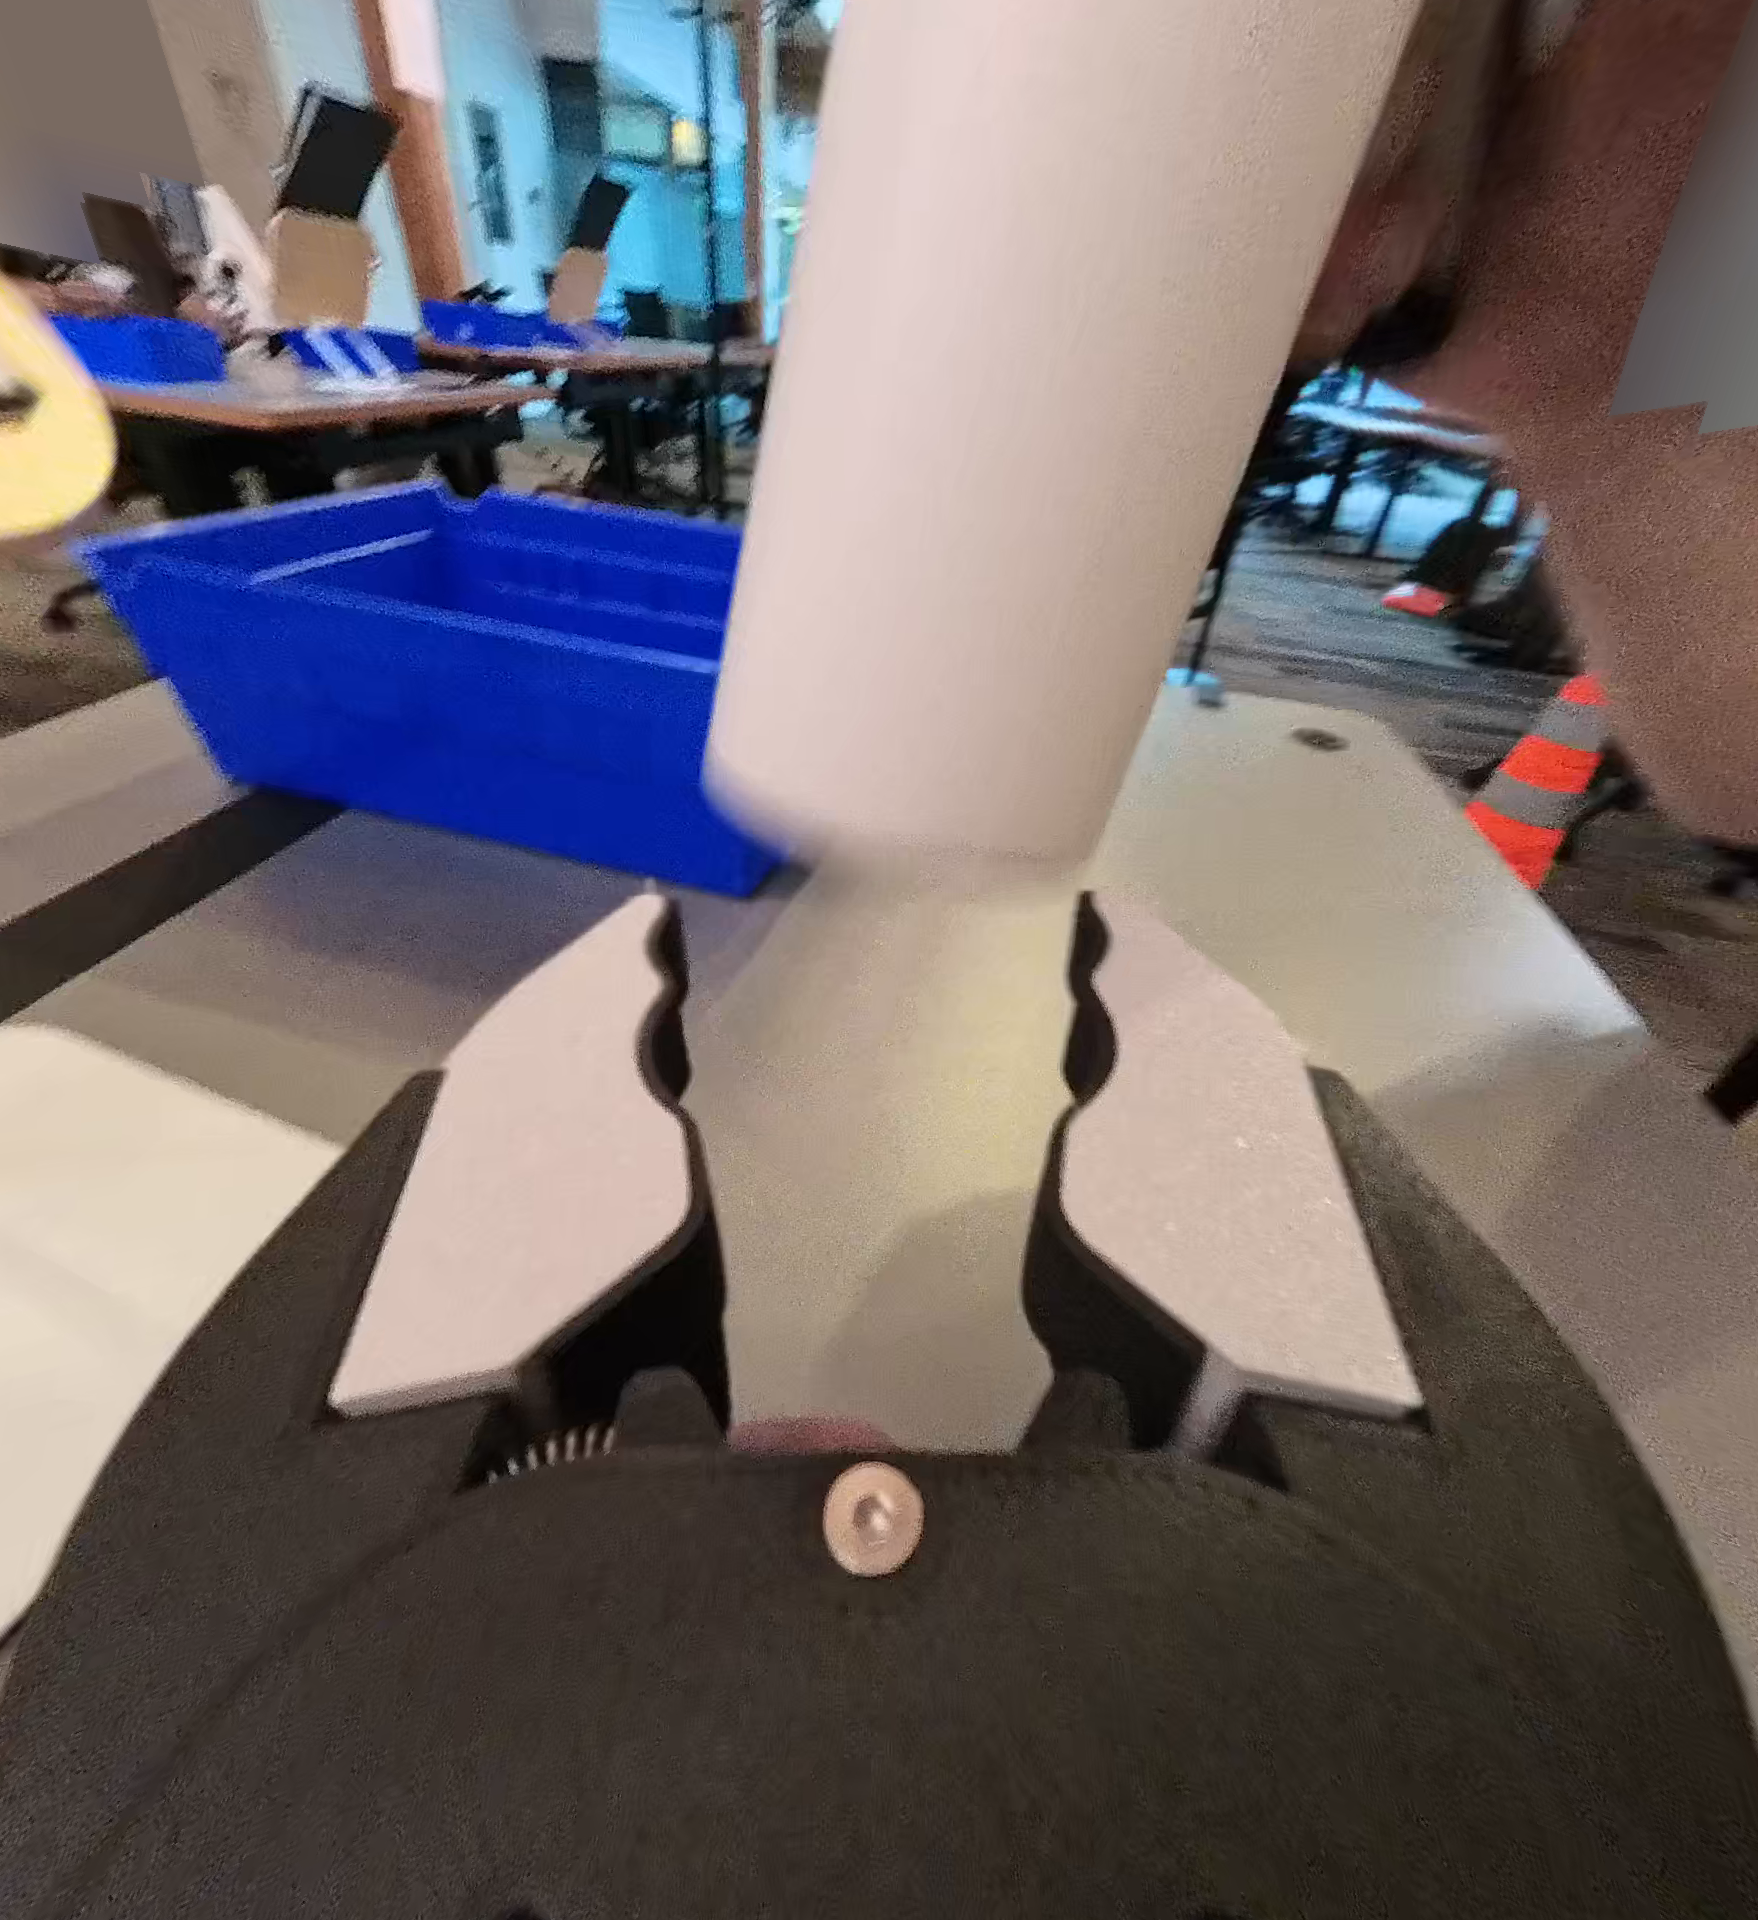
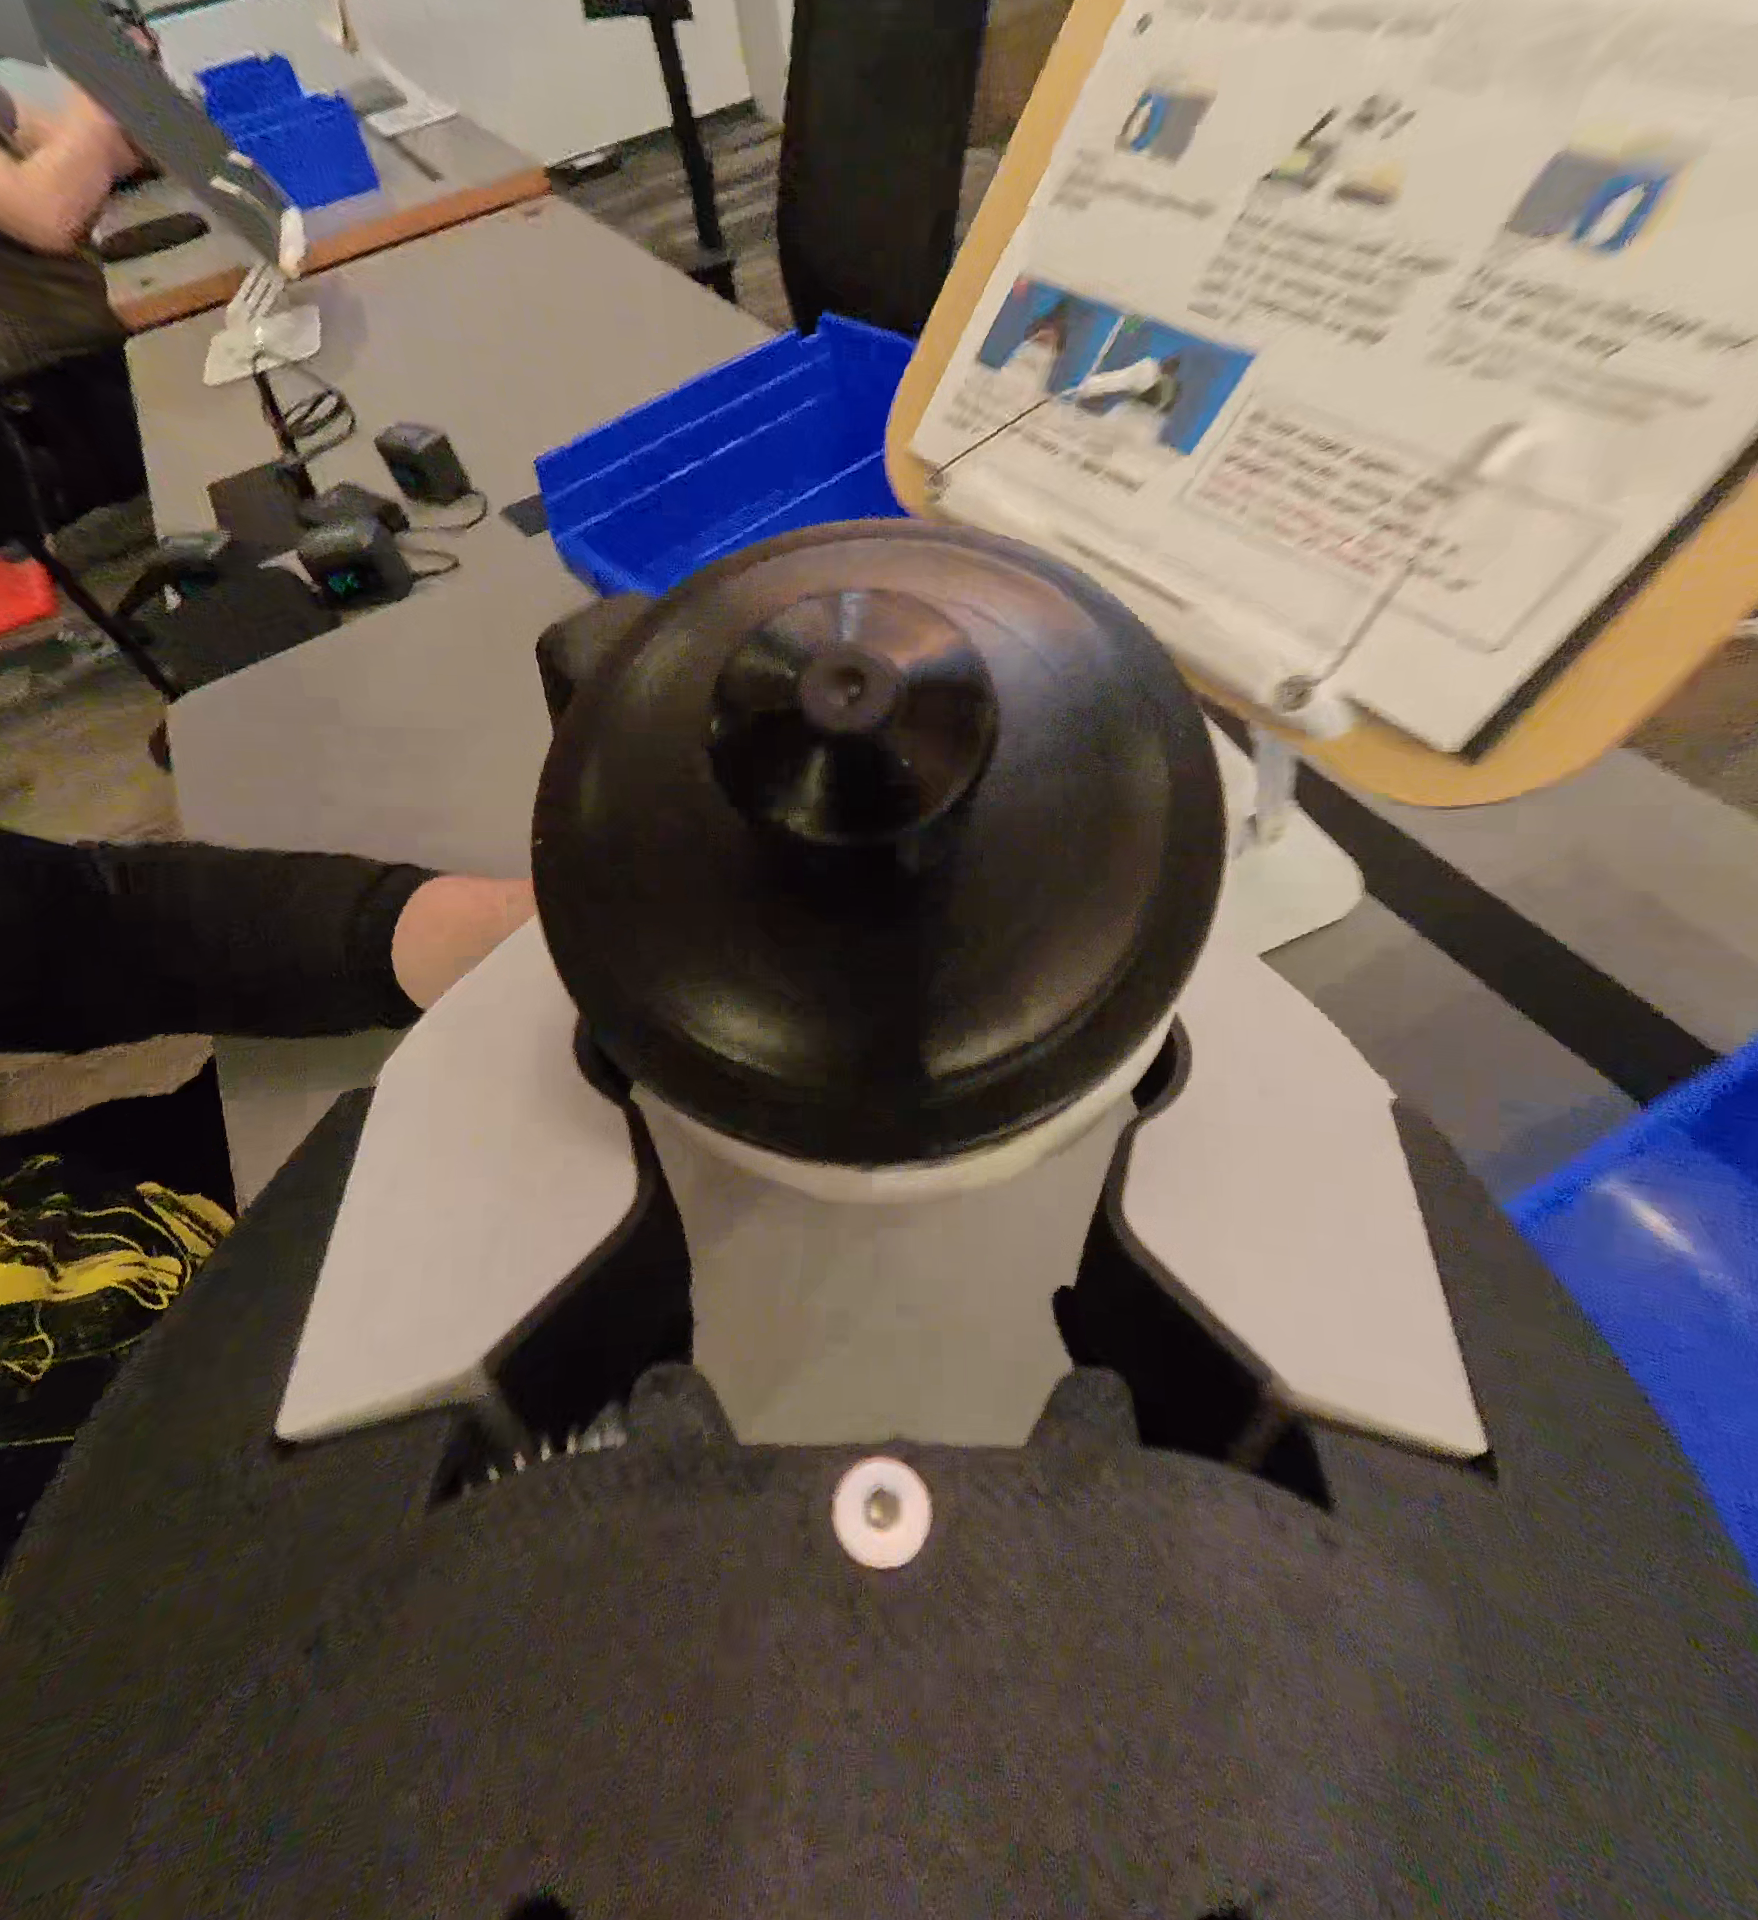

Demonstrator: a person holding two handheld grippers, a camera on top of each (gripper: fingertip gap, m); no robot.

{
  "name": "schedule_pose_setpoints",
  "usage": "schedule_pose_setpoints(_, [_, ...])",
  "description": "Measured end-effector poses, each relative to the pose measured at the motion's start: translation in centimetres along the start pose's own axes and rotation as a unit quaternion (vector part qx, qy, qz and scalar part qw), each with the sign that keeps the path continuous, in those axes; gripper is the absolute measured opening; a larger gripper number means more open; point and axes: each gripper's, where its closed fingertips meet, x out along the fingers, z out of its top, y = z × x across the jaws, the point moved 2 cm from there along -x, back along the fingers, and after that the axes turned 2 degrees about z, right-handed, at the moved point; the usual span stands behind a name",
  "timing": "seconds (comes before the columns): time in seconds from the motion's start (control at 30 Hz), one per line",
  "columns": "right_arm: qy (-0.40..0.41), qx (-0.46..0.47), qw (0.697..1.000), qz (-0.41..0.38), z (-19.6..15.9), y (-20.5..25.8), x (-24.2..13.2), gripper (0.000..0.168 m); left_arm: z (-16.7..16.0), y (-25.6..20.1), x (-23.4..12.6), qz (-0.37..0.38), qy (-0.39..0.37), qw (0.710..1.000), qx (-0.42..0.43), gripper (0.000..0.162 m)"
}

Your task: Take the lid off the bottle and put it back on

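I have the bottle rising just ahead of my left gripper, a pale cylinder tilted up and away from its fingertips. The left gripper is spread with nothing between its fingers, and the blurred base of the bottle sits just beyond the tips; I cannot tell whether it touches the table or hangs above it. A blue bin stands ahead and to the left of that gripper.

From the right gripper I look down on the black lid, domed with a small spout at its centre, sitting on the pale neck. The right gripper's fingers flank the neck just under the lid's rim, and I judge them closed on it, though the contact itself is hidden by the lid. An instruction board leans ahead and to the right.

I judge the lid is still seated, so removal is the step in hand. Next I would need the left gripper to clamp the body while the right one shifts up onto the lid to twist it.
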Motion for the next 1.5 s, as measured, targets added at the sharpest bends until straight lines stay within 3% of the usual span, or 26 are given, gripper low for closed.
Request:
schedule_pose_setpoints(0.13, [0.026,0.026,0.991,-0.13,3.4,-7.8,-6.6,0.097,-1.0,0.9,0.5,0.022,0.008,1.0,0.002,0.045])
schedule_pose_setpoints(0.23, [0.068,0.073,0.976,-0.192,3.1,-14.0,-8.6,0.097,-1.5,1.2,0.9,0.032,0.016,0.999,0.01,0.045])
schedule_pose_setpoints(0.4, [0.142,0.166,0.961,-0.171,-0.9,-20.3,-5.4,0.097,-1.8,1.8,1.1,0.04,0.017,0.999,-0.004,0.045])
schedule_pose_setpoints(0.63, [0.208,0.225,0.936,-0.17,-7.1,-25.0,0.0,0.096,-1.8,1.9,1.1,0.035,0.017,0.999,-0.008,0.046])
schedule_pose_setpoints(0.77, [0.199,0.266,0.933,-0.141,-8.1,-26.4,1.4,0.095,-1.7,2.0,1.0,0.031,0.01,0.999,-0.021,0.045])
schedule_pose_setpoints(0.9, [0.256,0.263,0.922,-0.123,-8.2,-26.9,2.6,0.095,-1.8,1.9,1.1,0.028,0.015,0.999,-0.017,0.046])
schedule_pose_setpoints(1.1, [0.337,0.317,0.882,-0.087,-11.5,-28.1,5.5,0.094,-1.8,2.1,1.1,0.027,0.012,0.999,-0.027,0.048])
schedule_pose_setpoints(1.3, [0.291,0.37,0.881,-0.05,-12.5,-28.4,5.8,0.105,-1.8,2.2,1.1,0.022,0.014,0.999,-0.036,0.051])
schedule_pose_setpoints(1.5, [0.239,0.35,0.904,-0.047,-11.7,-26.8,4.0,0.109,-1.8,2.4,1.1,0.022,0.012,0.999,-0.045,0.053])
